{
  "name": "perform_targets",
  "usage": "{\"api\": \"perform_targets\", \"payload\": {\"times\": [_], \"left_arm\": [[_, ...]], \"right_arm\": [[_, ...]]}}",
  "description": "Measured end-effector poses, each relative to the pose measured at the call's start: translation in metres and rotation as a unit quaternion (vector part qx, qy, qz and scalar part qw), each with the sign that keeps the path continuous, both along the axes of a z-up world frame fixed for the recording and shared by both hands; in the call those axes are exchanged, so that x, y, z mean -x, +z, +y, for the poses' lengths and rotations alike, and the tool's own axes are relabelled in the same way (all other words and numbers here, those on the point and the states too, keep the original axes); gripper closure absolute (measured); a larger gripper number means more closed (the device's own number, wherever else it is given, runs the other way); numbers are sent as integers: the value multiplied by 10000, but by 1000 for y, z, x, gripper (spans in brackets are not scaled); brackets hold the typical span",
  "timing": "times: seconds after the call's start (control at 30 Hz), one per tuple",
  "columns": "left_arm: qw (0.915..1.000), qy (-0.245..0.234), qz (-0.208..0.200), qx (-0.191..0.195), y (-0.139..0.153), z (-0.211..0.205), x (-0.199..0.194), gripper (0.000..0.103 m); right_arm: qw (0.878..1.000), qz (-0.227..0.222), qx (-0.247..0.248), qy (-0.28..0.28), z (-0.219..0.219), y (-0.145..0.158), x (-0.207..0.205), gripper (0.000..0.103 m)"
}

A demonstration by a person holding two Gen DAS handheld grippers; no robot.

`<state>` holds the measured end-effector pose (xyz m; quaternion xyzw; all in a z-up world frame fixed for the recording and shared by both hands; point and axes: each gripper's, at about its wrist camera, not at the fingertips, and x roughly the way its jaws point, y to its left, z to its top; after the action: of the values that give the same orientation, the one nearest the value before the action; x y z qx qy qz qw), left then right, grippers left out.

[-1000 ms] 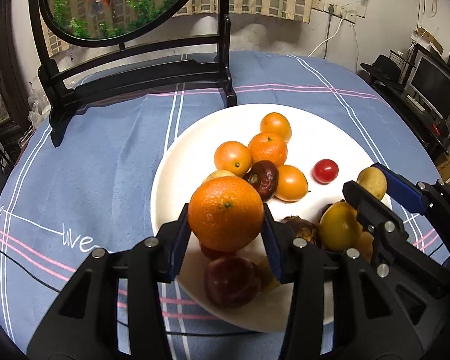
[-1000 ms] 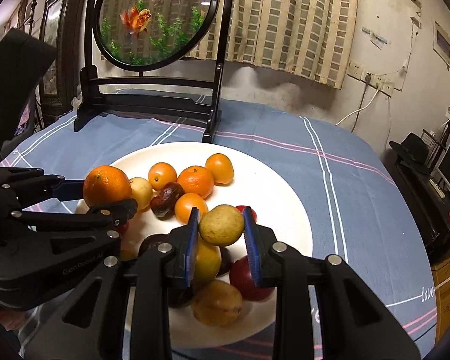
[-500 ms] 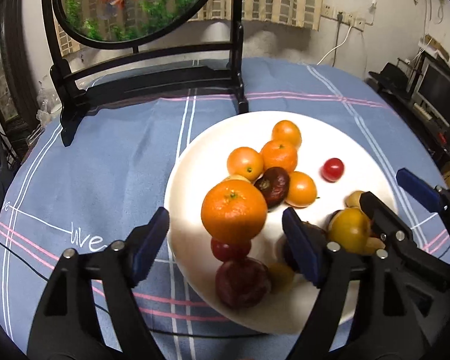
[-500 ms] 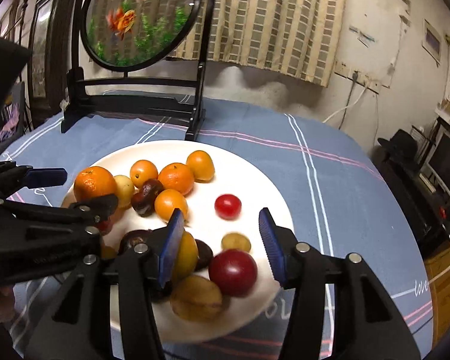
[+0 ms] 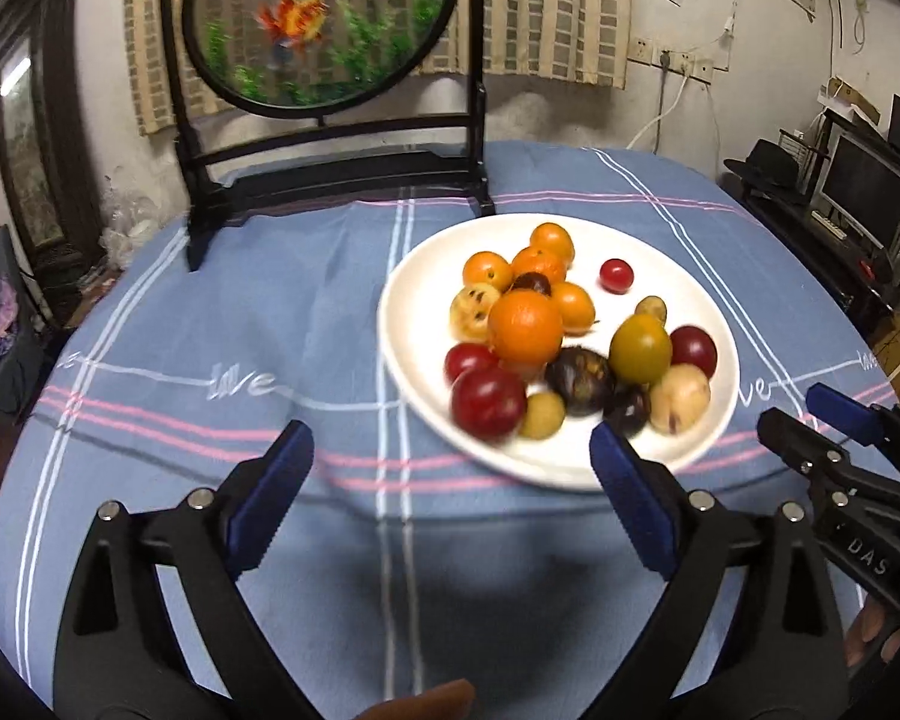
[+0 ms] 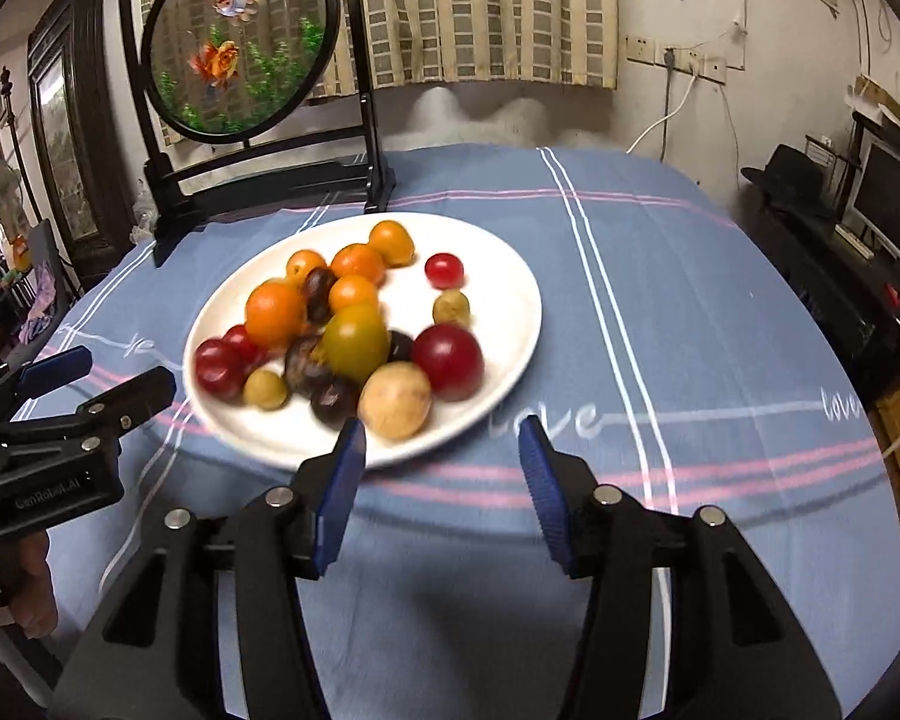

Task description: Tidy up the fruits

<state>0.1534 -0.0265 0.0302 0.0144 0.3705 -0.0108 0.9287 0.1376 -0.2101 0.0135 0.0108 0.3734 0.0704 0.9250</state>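
Fruit heaped on white plate [image 6: 510,324], mid counter [image 6: 660,300].
Right tongs [image 6: 441,438] spread wide, empty, just off plate's near rim; left tongs [image 6: 114,378] near left rim, parted.

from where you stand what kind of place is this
Most likely a lived-in home room, not a lab or shop. A table under a blue striped tablecloth holds a white plate of fruit, a goldfish screen stands behind it, and a curtained window fills the wall.
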Motion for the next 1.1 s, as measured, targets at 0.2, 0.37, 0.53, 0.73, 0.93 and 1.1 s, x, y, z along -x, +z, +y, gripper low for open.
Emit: {"api": "perform_targets", "payload": {"times": [0.2,0.37,0.53,0.73,0.93,1.1], "left_arm": [[9999,-85,-57,10,3,7,41,7],[9999,-90,-98,54,3,10,61,7],[9998,-48,-167,79,4,12,71,7],[9997,-63,-204,114,4,10,71,7],[9998,-30,-131,110,-6,10,65,6],[9999,-6,-72,75,-16,11,60,6]], "right_arm": [[10000,-59,10,62,8,0,38,49],[9999,-73,-89,25,10,-4,55,49],[9999,-92,-43,7,11,-7,60,46],[9999,-90,-55,7,8,-12,57,46],[9998,3,-214,41,3,-19,54,46],[9996,65,-259,70,3,-24,50,46]]}}
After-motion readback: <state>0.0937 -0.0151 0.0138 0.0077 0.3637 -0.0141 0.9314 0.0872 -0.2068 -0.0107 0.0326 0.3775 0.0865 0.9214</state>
